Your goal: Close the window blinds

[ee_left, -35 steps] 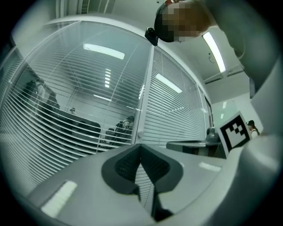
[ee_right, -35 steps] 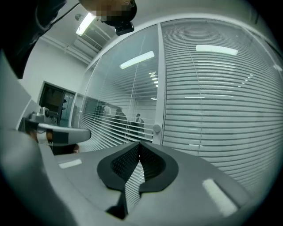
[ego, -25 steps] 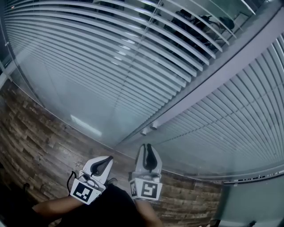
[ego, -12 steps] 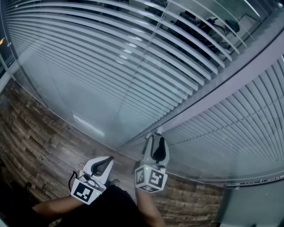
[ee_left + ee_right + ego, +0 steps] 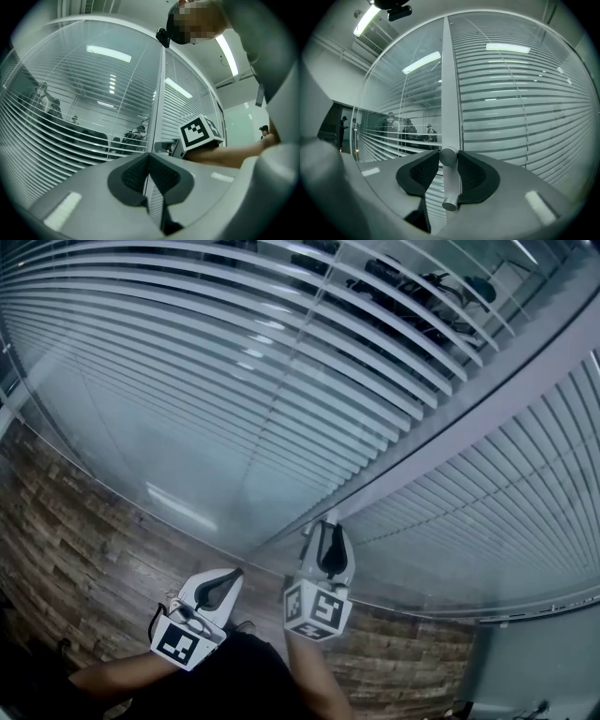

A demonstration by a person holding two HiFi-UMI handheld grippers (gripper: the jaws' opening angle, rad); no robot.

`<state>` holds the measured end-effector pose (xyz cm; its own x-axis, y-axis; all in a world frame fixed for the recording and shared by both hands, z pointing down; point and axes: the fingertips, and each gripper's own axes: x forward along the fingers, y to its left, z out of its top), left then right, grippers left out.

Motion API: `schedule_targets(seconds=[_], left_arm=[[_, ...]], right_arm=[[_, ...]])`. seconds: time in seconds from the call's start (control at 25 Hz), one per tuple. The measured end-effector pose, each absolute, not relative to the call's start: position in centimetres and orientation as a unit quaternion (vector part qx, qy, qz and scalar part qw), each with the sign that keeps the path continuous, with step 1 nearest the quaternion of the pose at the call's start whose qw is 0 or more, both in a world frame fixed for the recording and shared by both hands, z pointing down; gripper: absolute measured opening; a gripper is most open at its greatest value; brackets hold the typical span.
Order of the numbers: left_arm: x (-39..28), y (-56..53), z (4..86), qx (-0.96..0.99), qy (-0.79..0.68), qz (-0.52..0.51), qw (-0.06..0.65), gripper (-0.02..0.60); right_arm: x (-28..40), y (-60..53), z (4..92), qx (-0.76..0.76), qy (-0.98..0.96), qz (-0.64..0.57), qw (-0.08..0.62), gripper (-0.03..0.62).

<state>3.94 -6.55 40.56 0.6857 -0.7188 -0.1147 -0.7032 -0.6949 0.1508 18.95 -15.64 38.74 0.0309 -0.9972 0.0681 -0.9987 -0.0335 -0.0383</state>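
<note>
Blinds (image 5: 281, 381) fill the glass wall ahead of you in the head view, split into two panes by a slanting grey post (image 5: 450, 418), with a wood floor (image 5: 75, 531) below. Your left gripper (image 5: 232, 573) hangs low, well short of the glass. Your right gripper (image 5: 328, 526) reaches up to the foot of the post, its tips right against it.

In the left gripper view, your left gripper (image 5: 150, 157) has its jaws pressed together with nothing between them. The post (image 5: 159, 103) stands straight beyond them, the blinds (image 5: 70, 140) spread to its left, and the marker cube (image 5: 199, 133) of your other tool sits just to the right.

In the right gripper view, your right gripper (image 5: 448, 157) has just been closing its jaws, and a round metal knob (image 5: 448, 156) on the post sits between them, met by a pad on each side. A short rod (image 5: 451, 187) runs down from the knob between the jaws. The blinds (image 5: 525, 93) on the right pane look nearly flat, while those on the left let the room behind show through
</note>
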Motion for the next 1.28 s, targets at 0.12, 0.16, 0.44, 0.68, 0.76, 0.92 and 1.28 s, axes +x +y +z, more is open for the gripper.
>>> schedule_targets(seconds=[0.12, 0.16, 0.44, 0.68, 0.76, 0.92, 1.28], left_arm=[[4.2, -6.4, 40.7, 0.922, -0.377, -0.078, 0.049, -0.002], [4.2, -6.4, 40.7, 0.922, -0.375, -0.077, 0.048, -0.002], [2.9, -6.9, 41.0, 0.922, -0.377, -0.081, 0.045, -0.002], [2.1, -6.7, 41.0, 0.924, -0.371, -0.073, 0.053, -0.002], [1.7, -5.3, 40.3, 0.927, -0.365, -0.076, 0.05, -0.002], [1.3, -3.9, 40.8, 0.926, -0.366, -0.074, 0.05, -0.002], [2.5, -3.6, 42.8, 0.919, -0.382, -0.062, 0.075, -0.002]], right_arm=[[19.0, -15.5, 38.7, 0.716, -0.697, 0.019, 0.031, 0.127], [19.1, -15.4, 38.6, 0.715, -0.697, 0.008, 0.043, 0.127], [18.5, -15.7, 39.1, 0.691, -0.699, -0.1, 0.156, 0.126], [18.2, -15.9, 38.7, 0.651, -0.671, -0.19, 0.299, 0.126], [17.6, -15.0, 37.8, 0.641, -0.658, -0.22, 0.329, 0.126], [17.6, -14.7, 38.2, 0.617, -0.626, -0.282, 0.385, 0.124], [19.5, -16.0, 39.4, 0.664, -0.688, -0.156, 0.248, 0.132]])
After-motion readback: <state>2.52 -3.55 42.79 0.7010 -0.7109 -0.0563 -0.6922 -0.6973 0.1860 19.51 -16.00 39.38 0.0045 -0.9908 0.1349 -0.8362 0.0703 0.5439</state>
